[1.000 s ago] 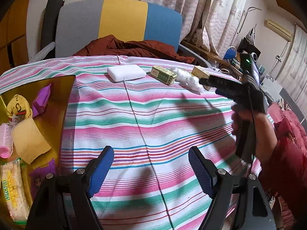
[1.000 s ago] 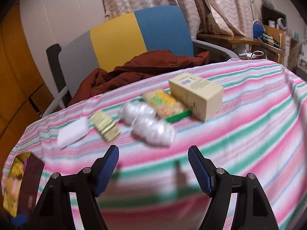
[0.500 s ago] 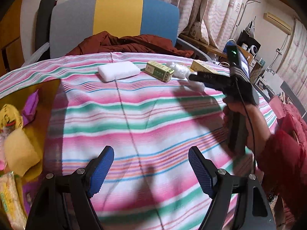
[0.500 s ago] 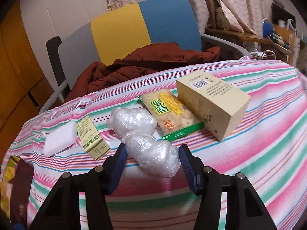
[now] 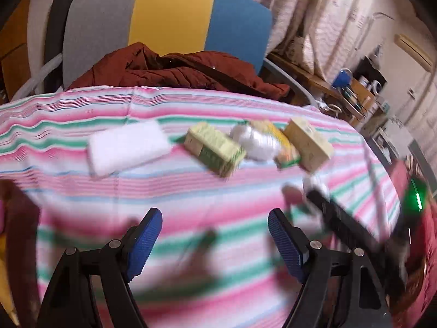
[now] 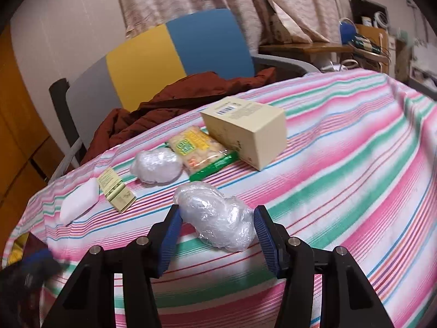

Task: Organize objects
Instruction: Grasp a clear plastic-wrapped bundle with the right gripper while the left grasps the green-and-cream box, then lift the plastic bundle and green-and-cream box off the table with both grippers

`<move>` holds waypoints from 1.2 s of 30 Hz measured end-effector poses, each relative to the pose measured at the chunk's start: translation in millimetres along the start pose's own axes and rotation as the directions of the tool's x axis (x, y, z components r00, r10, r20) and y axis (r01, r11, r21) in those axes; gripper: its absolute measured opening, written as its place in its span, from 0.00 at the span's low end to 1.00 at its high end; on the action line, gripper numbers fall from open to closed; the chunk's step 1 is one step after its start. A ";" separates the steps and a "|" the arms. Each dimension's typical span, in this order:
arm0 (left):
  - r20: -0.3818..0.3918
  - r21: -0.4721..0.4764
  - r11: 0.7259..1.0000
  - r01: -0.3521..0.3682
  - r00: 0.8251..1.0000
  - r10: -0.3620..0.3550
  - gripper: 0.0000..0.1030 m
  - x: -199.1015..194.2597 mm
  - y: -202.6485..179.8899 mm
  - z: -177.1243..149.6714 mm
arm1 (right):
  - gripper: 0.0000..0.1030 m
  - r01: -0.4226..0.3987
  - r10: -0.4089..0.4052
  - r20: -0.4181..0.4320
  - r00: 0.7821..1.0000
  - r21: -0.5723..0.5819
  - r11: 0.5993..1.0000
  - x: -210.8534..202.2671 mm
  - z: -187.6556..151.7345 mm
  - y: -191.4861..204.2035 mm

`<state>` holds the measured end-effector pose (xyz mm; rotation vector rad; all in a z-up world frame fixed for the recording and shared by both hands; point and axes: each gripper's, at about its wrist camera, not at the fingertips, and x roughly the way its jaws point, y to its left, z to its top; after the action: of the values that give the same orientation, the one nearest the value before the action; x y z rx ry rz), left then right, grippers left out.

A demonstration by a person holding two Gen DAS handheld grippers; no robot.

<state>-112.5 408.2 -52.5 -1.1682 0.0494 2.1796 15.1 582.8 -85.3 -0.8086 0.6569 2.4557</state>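
Note:
On the striped tablecloth (image 6: 341, 164) lies a row of items: a white block (image 6: 77, 205), a small green box (image 6: 116, 194), a clear plastic-wrapped bundle (image 6: 157, 168), a snack packet (image 6: 199, 150) and a beige carton (image 6: 245, 128). My right gripper (image 6: 215, 218) is shut on a second plastic-wrapped bundle (image 6: 215, 216), a blue pad against each side, nearer to me than the row. My left gripper (image 5: 215, 235) is open over bare cloth, short of the white block (image 5: 128, 147) and green box (image 5: 214, 149). The left wrist view is blurred.
A grey, yellow and blue chair (image 5: 169, 19) with a brown jacket (image 5: 177, 71) stands behind the table. The dark edge of a tray (image 5: 19, 218) shows at the far left. A cluttered wooden desk (image 6: 314, 46) and curtains are at the back right.
My right gripper has closed on the near bundle and drawn it away from the other bundle. My left gripper has swung toward the row of items, and the tray has slid to the frame's edge.

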 end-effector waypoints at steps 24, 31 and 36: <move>0.081 0.186 0.975 -0.122 0.991 0.108 0.33 60.4 2.4 16.0 | 0.54 -0.047 0.045 0.025 0.999 0.071 0.996 4.2 -3.8 -14.2; 0.098 0.181 0.980 -0.081 0.993 0.064 0.32 52.3 6.0 7.1 | 0.54 -0.036 0.034 0.025 0.999 0.062 0.997 3.3 -3.0 -13.2; 0.136 0.199 0.978 -0.067 0.990 0.040 0.32 34.2 2.2 -9.2 | 0.54 -0.032 0.030 0.029 0.999 0.062 0.998 2.6 -2.5 -13.4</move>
<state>-120.3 421.6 -84.4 -0.9174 0.2436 2.2337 21.8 592.4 -92.7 -0.7440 0.7373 2.4568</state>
